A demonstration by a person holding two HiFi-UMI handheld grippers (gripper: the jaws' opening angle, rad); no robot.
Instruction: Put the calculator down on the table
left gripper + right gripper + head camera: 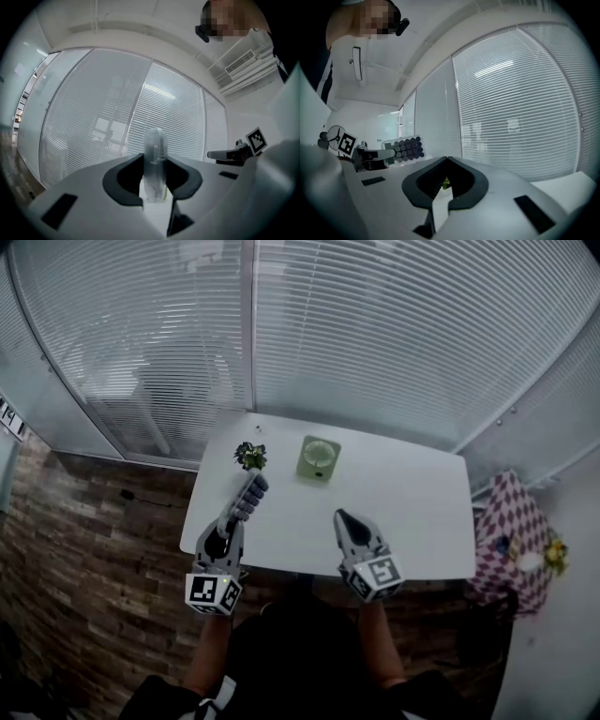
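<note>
The calculator (249, 497), clamped edge-up in the left gripper's (232, 517) fingers above the white surface's (412, 512) left side near a small plant (250, 457), could topple or slide off if released high, with the right gripper's (340, 517) fingers clenched empty.

calculator (154, 159): edge-on in left gripper view, keys hidden | green object (319, 458): too small to identify

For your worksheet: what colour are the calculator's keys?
Dark grey, nearly black; the calculator shows best in the right gripper view.
</note>
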